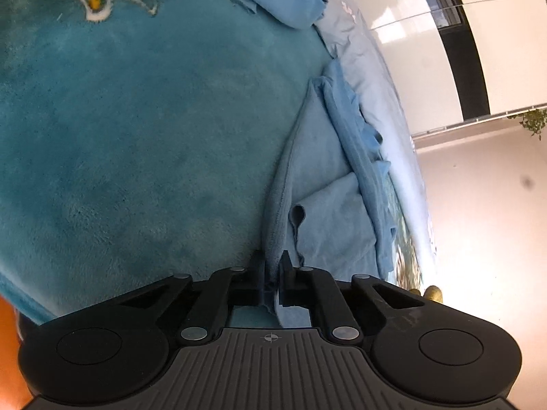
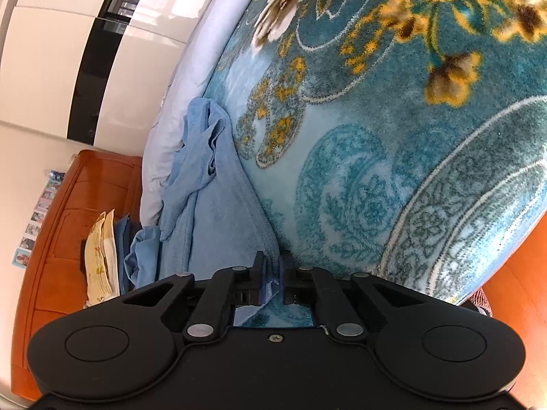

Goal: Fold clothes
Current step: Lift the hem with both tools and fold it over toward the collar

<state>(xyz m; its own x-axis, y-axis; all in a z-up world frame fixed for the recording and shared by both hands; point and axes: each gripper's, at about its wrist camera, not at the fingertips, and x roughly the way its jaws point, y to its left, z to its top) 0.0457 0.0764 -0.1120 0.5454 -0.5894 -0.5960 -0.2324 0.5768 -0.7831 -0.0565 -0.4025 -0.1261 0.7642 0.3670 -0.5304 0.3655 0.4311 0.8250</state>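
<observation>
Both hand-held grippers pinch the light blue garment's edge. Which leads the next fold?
Neither clearly, probably both together. The left hand-held gripper and right hand-held gripper are each shut on the light blue garment edge, stretched over the teal blanket.

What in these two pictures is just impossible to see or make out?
- Light blue garment: what kind it is; bunched folds hide its shape in both views.
- Left gripper and right gripper: the pinched edge, hidden between the fingers.
- Small photos on wall: too small, right view.
</observation>
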